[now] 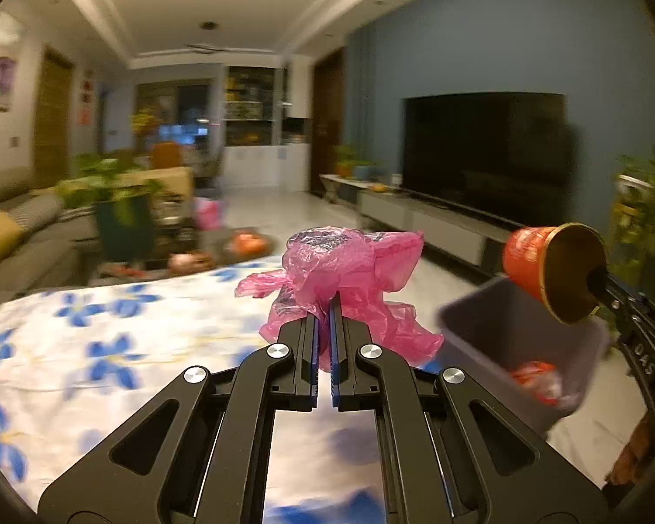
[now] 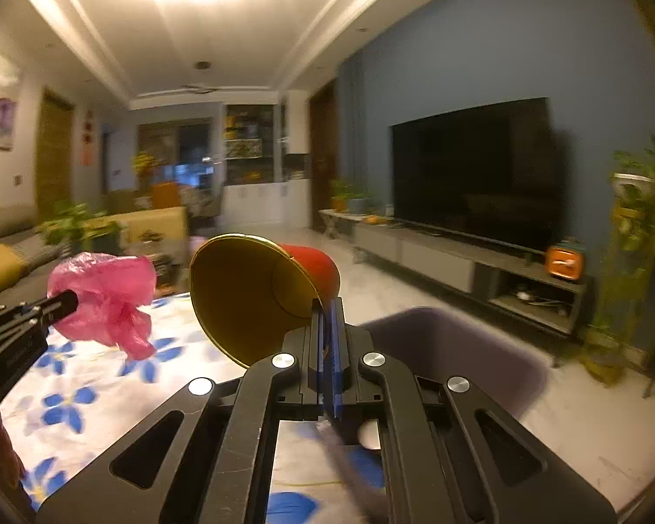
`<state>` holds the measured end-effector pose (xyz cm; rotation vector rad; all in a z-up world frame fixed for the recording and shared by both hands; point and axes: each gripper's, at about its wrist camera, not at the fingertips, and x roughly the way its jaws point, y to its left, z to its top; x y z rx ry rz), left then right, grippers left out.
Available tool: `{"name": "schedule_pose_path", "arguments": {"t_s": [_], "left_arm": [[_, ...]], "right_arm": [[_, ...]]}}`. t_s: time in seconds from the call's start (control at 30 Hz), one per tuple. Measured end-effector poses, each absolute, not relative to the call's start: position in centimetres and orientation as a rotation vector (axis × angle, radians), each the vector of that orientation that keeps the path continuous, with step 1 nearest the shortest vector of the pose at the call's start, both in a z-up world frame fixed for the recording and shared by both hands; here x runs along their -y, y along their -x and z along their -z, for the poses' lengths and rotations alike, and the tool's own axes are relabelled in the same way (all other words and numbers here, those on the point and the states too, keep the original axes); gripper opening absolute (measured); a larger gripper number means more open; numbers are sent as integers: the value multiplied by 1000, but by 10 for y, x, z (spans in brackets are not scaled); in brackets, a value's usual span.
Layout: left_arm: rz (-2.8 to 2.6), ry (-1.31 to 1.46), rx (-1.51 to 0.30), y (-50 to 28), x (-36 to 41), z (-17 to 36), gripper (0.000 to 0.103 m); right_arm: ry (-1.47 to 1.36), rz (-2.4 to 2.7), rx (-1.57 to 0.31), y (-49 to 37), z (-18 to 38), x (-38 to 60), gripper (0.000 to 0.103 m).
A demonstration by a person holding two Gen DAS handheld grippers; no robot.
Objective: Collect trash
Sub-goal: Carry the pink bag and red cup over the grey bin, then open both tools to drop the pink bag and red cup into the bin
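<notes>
Left gripper [image 1: 324,305] has its jaws squeezed nearly together on a crumpled pink plastic bag [image 1: 345,275], w/ just a thin slit showing between the blue pads. Most of the bag bunches up over and past the fingertips, and some hangs down to the right of them. From the right wrist cam you can see the same bag [image 2: 105,301] off to the left, held up in the air above the table.

Right gripper [image 2: 326,310] is pinched tight on the rim of a red paper cup [image 2: 257,292]. The cup is tipped on its side w/ the gold inside facing back toward the cam, red outside pointing away. In the left cam the cup [image 1: 546,266] sits far right of the left fingertips, and it's held just above the bin.

Gray trash bin [image 1: 515,340] is to the right of the left gripper and lower down, beside the table edge. It looks tilted in that view, but that could be the lens, can't tell. There's already some orange and white wrapper-ish trash [image 1: 537,382] in the bottom of it. In the right cam the bin [image 2: 454,358] is just right of and below the right fingertips, pretty blurry tho.

Under both grippers is a table w/ a white cloth w/ blue flowers [image 1: 87,349]. Well beyond the fingertips on the right is a big dark TV [image 2: 471,174] on a low console [image 2: 436,257] against a blue wall. Far left there's a sofa [image 1: 8,236] and plants, all soft/blurred.
</notes>
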<state>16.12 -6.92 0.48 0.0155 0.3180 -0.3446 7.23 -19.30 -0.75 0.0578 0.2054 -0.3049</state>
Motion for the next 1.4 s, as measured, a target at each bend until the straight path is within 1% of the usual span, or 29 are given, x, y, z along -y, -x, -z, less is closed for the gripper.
{"name": "schedule_pose_path", "arguments": {"t_s": [0.23, 0.53, 0.57, 0.6, 0.63, 0.67, 0.7, 0.73, 0.77, 0.83, 0.87, 0.9, 0.93, 0.97, 1.0, 1.07, 1.13, 1.17, 1.27, 1.3, 1.33, 1.4], "left_arm": [[515, -33, -338, -169, 144, 9, 3], [645, -26, -391, -191, 198, 34, 4], [653, -28, -401, -192, 201, 36, 6], [661, -37, -416, -195, 204, 41, 14], [660, -47, -428, -199, 204, 43, 19], [660, -52, -435, -201, 205, 45, 27], [666, -50, -440, -202, 204, 48, 39], [662, -46, -438, -202, 201, 50, 46], [641, -46, -431, -202, 198, 51, 56], [613, -39, -419, -201, 190, 48, 60], [593, -35, -418, -200, 184, 48, 64], [580, -31, -414, -198, 180, 46, 71], [553, -26, -406, -195, 173, 44, 74], [528, -24, -392, -189, 166, 42, 77], [508, -25, -380, -183, 162, 40, 81], [438, -43, -361, -171, 148, 38, 87], [402, -50, -359, -161, 138, 35, 88], [380, -51, -364, -155, 130, 36, 89], [330, -52, -378, -140, 114, 31, 93], [318, -50, -378, -136, 107, 30, 95], [305, -49, -379, -129, 102, 27, 96], [292, -46, -378, -118, 91, 22, 97]], "right_arm": [[-76, 417, -202, -69, 20, 232, 3], [-120, 423, -242, -83, 41, 258, 4], [-122, 424, -252, -85, 43, 258, 5], [-126, 422, -257, -86, 46, 260, 16], [-130, 421, -261, -86, 47, 260, 24], [-135, 422, -261, -85, 49, 262, 32], [-138, 431, -262, -85, 51, 264, 34], [-141, 435, -265, -84, 51, 265, 35], [-147, 438, -270, -83, 52, 266, 35], [-159, 443, -279, -79, 53, 267, 39], [-157, 442, -285, -76, 53, 264, 47], [-154, 440, -286, -75, 52, 261, 53], [-148, 433, -289, -72, 51, 259, 55], [-145, 427, -293, -71, 51, 257, 61], [-140, 415, -298, -68, 50, 251, 70], [-137, 400, -301, -62, 49, 245, 79], [-133, 368, -305, -53, 45, 231, 83], [-126, 361, -305, -49, 43, 225, 88], [-100, 334, -310, -37, 38, 205, 90], [-94, 331, -314, -35, 36, 201, 95], [-88, 325, -313, -29, 34, 195, 97], [-80, 316, -311, -19, 31, 187, 97]]}}
